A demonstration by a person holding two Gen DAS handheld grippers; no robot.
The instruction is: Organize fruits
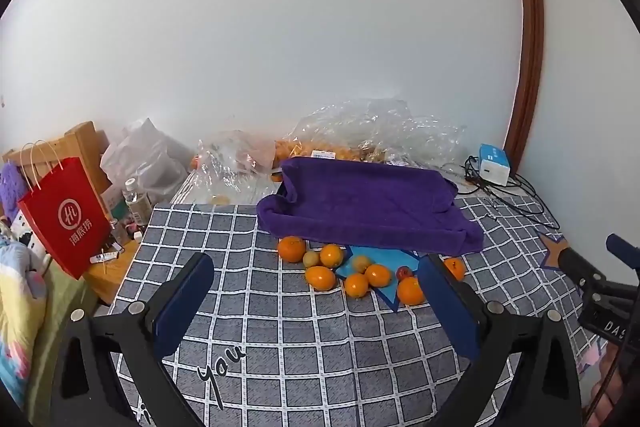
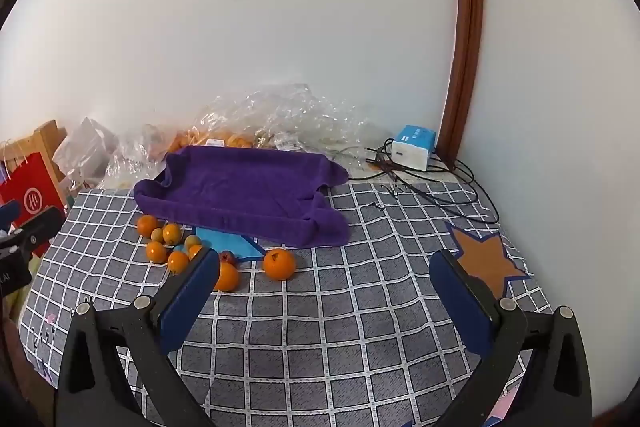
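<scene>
Left wrist view: both claws, left claw [image 1: 316, 275] and right claw [image 2: 326, 269], gape empty over checked bedspread [image 1: 280, 327] by white wall [image 1: 320, 47].

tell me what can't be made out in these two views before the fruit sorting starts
- Tray under the purple towel: fully draped in both views, so its material can't be told.
- Fruit in the clear plastic bags: glare and crinkles blur it; no count.
- Small red fruit: right view, partly behind a right gripper finger; type unclear.
- Left gripper finger covers part of one orange.
</scene>
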